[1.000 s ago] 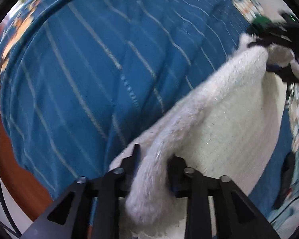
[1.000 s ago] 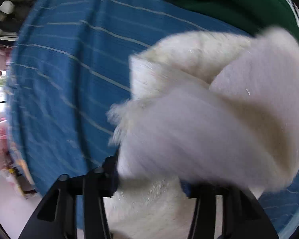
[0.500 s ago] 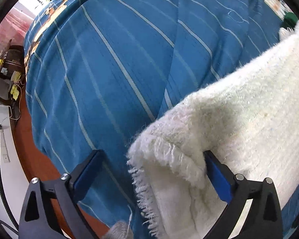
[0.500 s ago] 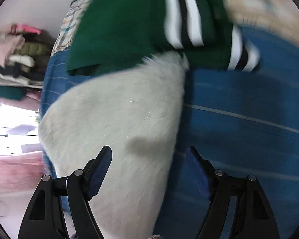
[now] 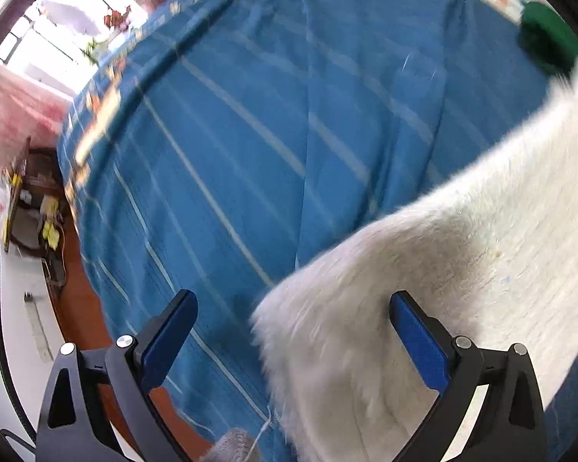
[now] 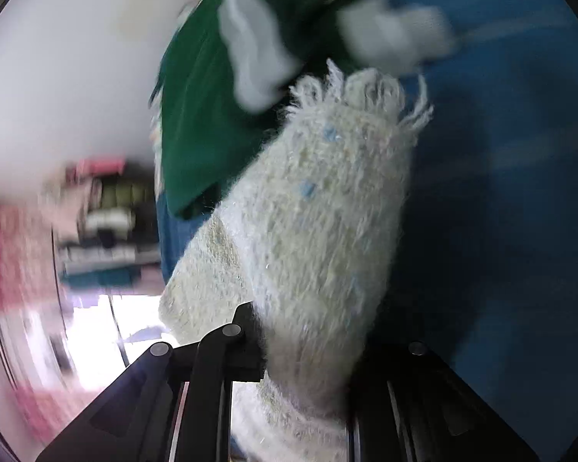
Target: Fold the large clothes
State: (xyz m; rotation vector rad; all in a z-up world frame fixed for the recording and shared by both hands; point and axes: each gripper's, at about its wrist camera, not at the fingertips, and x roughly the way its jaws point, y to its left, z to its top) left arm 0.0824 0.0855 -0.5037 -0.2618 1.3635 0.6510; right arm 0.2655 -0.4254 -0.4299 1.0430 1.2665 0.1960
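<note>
We see the left gripper (image 5: 291,310) with jaws spread wide, nothing pinched; the fuzzy white garment (image 5: 443,269) lies on the blue striped bedspread (image 5: 250,134), its near corner between the blue pads (image 5: 416,338) without being gripped. The right gripper (image 6: 304,342) has jaws pressed in on a fringed fold of the white garment (image 6: 312,211), lifted above the bedspread (image 6: 501,192). A green garment with white stripes (image 6: 204,115) sits just behind it, edges touching. The right view is blurred, with stacked clothes (image 6: 104,231) barely readable at left.
</note>
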